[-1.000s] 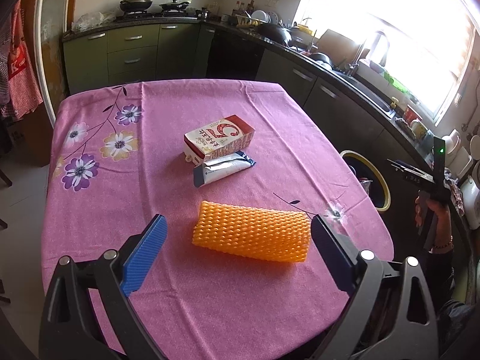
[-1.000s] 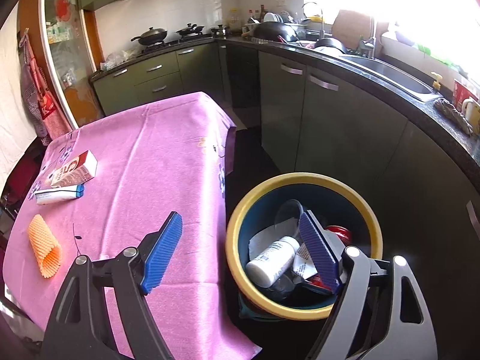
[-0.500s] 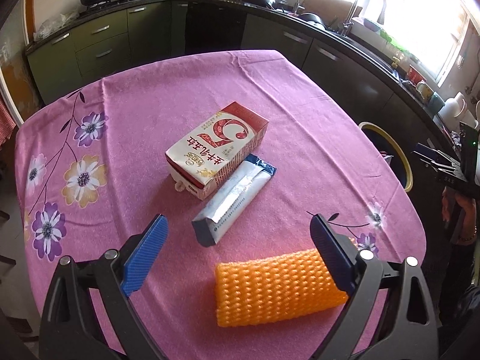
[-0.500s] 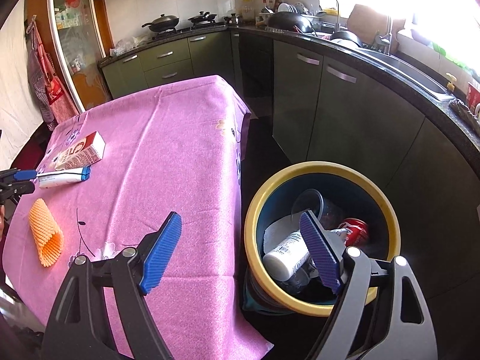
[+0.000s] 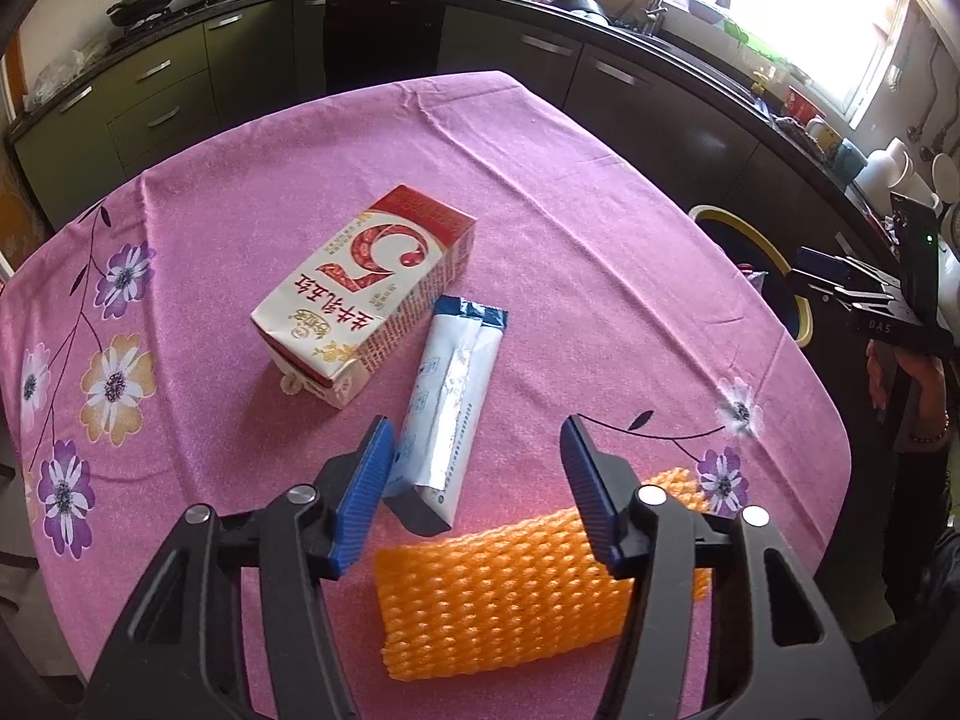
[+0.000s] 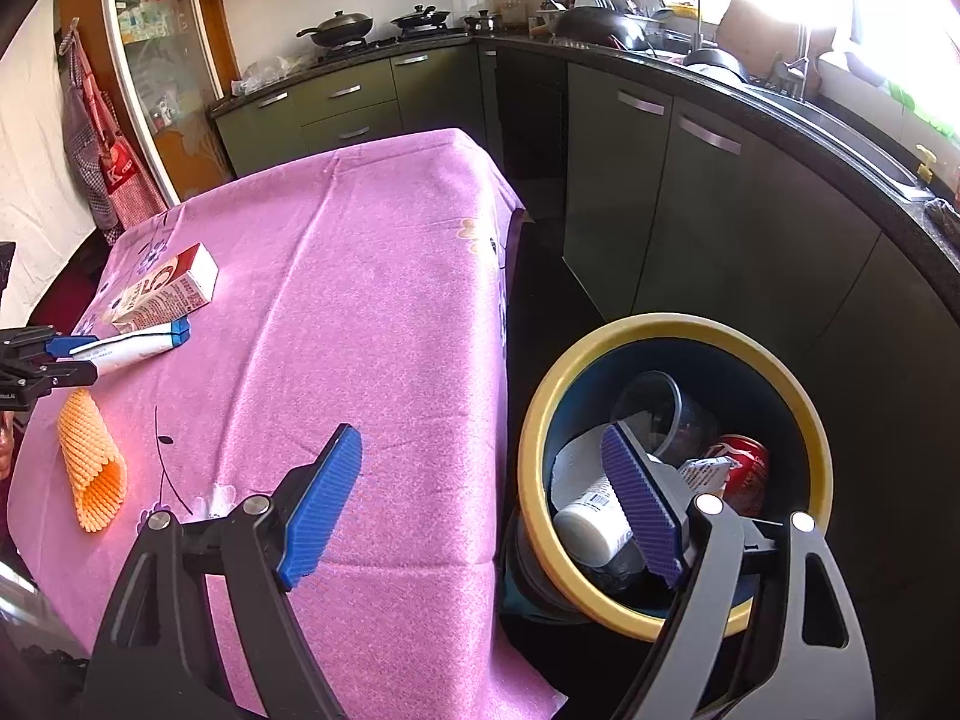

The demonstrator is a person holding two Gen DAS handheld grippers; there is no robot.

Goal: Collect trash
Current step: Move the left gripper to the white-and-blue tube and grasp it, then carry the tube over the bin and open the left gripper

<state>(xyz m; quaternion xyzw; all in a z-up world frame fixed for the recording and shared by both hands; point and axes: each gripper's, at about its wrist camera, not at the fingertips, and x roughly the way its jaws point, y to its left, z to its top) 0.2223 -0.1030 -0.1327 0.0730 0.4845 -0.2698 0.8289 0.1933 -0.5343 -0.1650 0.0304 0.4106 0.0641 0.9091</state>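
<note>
Beside the counter (image 6: 372, 276), off its right edge: yellow-rimmed bin (image 6: 678, 330) already holding a white bottle (image 6: 591, 525), red can (image 6: 741, 468) and clear cup (image 6: 660, 414). Left on the cloth: milk carton (image 5: 366, 294), foil tube (image 5: 447, 402), orange foam net (image 5: 510, 588). Left hand-held gripper (image 5: 474, 489) half-spread around the tube's near end, not gripping; right hand-held gripper (image 6: 480, 504) wide, empty. Roughly half done, by judgement.
</note>
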